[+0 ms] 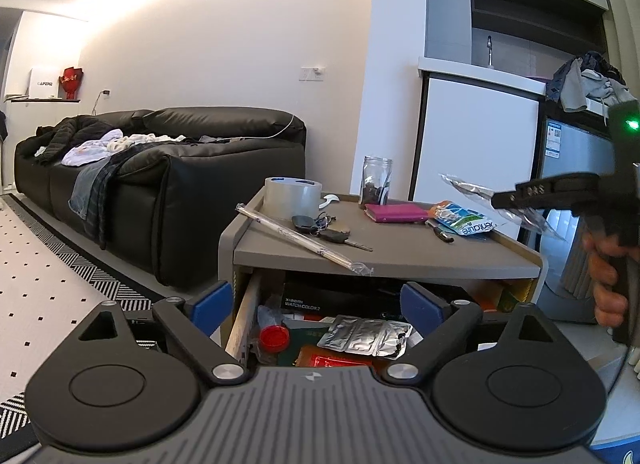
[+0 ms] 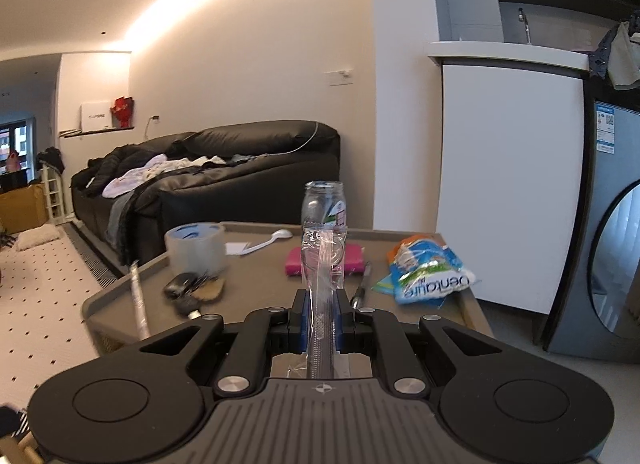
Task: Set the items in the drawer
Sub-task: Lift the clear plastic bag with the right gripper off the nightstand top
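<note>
White walls (image 1: 224, 44) fill the upper middle, washed by a warm light strip (image 2: 176, 4) along the ceiling. A black sofa (image 1: 168, 168) at centre left carries strewn clothes (image 1: 104, 148). A dotted white rug (image 1: 36, 264) covers the lower left. At far right stands a washer (image 2: 616, 260), beside a white cabinet (image 2: 508, 184).
</note>
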A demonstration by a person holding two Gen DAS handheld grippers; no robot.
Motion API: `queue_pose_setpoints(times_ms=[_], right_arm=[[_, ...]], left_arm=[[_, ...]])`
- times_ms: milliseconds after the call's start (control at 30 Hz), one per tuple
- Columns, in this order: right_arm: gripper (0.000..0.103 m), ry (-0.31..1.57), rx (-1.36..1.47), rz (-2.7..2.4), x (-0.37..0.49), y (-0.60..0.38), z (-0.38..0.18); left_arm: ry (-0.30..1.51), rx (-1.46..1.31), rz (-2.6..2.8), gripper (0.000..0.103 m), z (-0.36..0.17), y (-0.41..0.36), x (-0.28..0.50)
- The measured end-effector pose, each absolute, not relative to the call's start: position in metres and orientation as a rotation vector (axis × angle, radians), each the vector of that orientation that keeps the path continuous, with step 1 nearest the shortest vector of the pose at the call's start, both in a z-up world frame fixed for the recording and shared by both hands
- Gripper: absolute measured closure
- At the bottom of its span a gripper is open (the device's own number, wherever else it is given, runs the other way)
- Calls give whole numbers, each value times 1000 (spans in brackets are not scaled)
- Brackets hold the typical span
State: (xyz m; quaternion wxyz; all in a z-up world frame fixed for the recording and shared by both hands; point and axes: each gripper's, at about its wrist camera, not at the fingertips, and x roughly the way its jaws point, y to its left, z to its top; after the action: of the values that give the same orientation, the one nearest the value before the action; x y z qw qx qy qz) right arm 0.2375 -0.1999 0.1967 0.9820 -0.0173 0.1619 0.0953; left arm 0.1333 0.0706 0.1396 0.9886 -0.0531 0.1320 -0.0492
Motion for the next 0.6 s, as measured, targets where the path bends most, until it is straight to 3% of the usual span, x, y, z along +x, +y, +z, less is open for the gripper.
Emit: queue_pose_setpoints(times_ms=[600], right_arm=[[90, 388, -31, 193, 190, -206, 175]], left_arm=[[254, -99, -110, 5, 143, 63, 125]])
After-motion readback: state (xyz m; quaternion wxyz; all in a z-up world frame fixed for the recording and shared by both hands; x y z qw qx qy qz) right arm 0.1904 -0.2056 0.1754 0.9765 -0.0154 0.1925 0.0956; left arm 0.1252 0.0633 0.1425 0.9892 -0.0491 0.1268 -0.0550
